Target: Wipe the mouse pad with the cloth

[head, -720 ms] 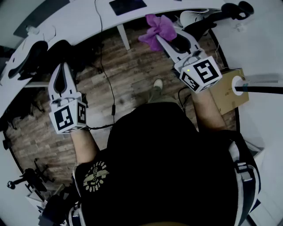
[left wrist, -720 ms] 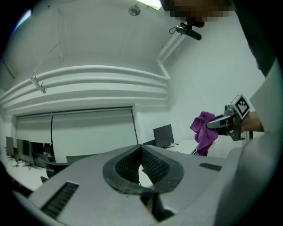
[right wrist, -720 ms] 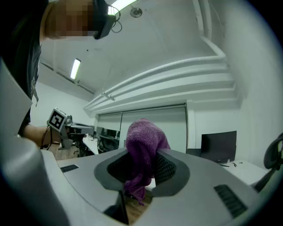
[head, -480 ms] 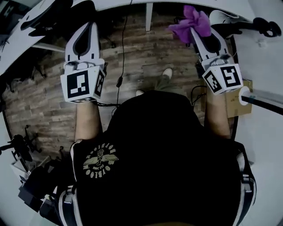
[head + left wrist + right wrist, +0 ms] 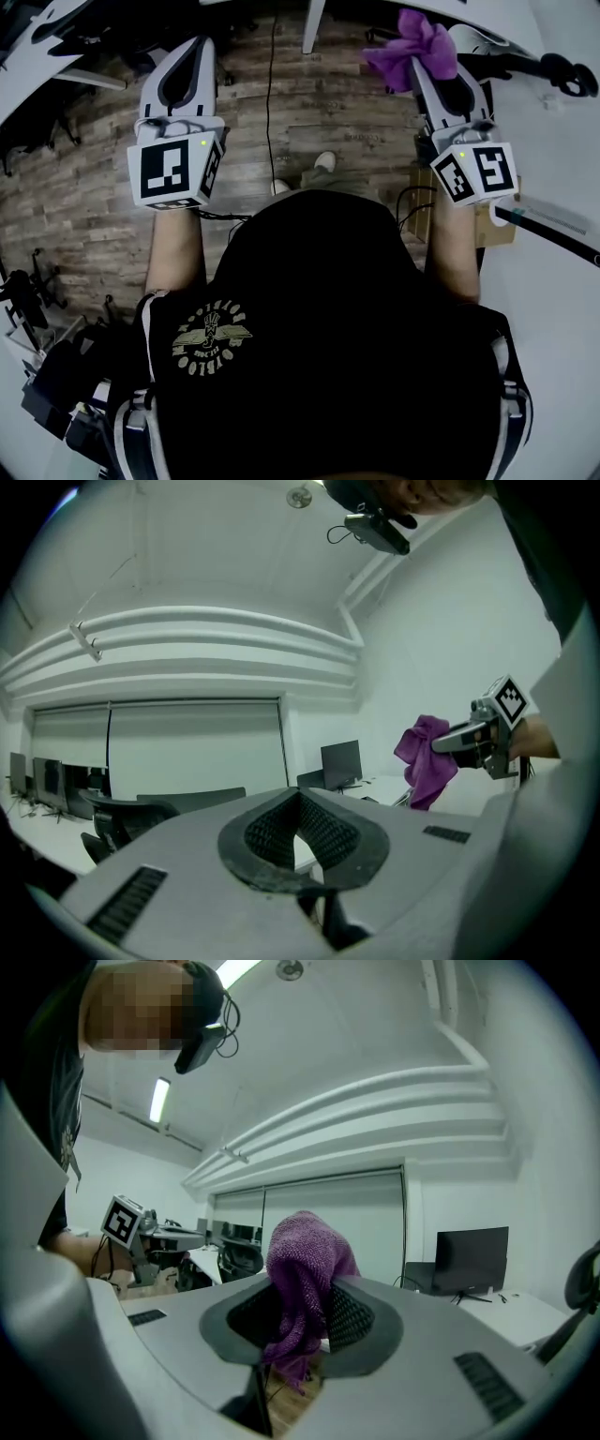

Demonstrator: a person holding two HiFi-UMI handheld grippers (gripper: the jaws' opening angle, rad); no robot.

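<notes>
A purple cloth [image 5: 413, 43] hangs bunched from the tip of my right gripper [image 5: 420, 62], which is shut on it and held up at the right of the head view. In the right gripper view the cloth [image 5: 302, 1279] drapes between and over the two fingers. My left gripper [image 5: 192, 49] is raised at the left, level with the right one, its jaws shut with nothing in them [image 5: 300, 799]. From the left gripper view the cloth [image 5: 424, 757] shows far to the right. No mouse pad is in any view.
Below both grippers lies a wooden floor [image 5: 309, 112] with a black cable [image 5: 270, 103] and a white desk leg [image 5: 312, 23]. Office chairs [image 5: 487, 56] and a cardboard box [image 5: 487, 225] stand at the right. Monitors [image 5: 472, 1255] sit on white desks beyond.
Both grippers have lifted and drawn level, the left one rising most. The white desk with its dark pad has slipped out of the top of the head view. The cloth stays gripped.
</notes>
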